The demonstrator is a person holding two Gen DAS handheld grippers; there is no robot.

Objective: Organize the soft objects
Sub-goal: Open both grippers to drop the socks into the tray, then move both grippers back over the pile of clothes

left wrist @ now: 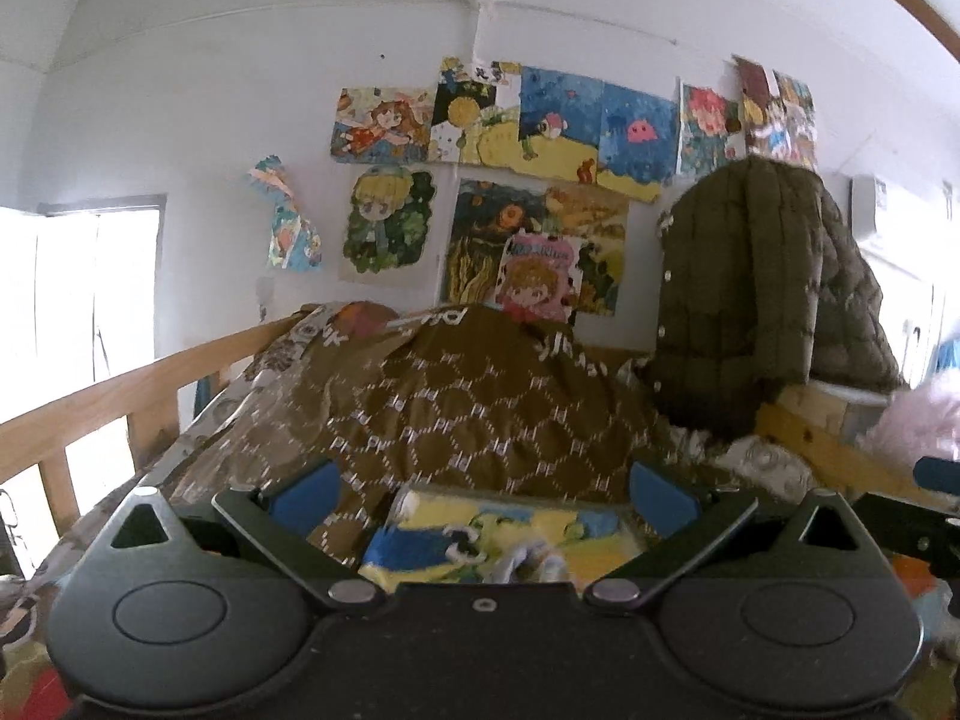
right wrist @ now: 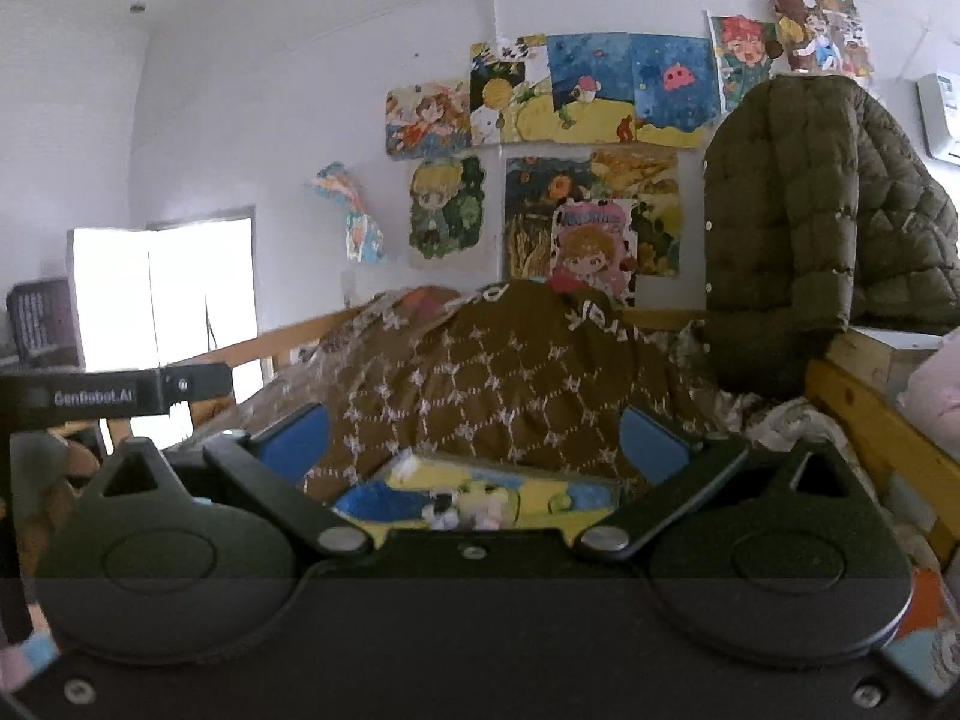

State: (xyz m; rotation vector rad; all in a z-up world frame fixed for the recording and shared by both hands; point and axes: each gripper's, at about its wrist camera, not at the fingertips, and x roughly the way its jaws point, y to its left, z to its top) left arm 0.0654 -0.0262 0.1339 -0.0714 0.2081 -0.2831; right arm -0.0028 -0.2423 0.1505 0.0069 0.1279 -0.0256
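We see wooden bed rail (left wrist: 90, 402) at left. Brown patterned quilt (left wrist: 456, 408) heaped mid-bed, filling our view ahead. Yellow-blue cartoon cushion (left wrist: 504, 534) lies just before quilt, between our spread fingers. Left tool (left wrist: 480, 489) wide open, holding nothing. Right tool (right wrist: 474, 438) likewise wide open, empty. Olive puffer jacket (right wrist: 798, 228) hangs at right, blocking wall drawings (right wrist: 600, 96). Pink plush (left wrist: 924, 414) far right.

Black left gripper (left wrist: 483, 489) and right gripper (right wrist: 474, 441), blue-padded jaws.
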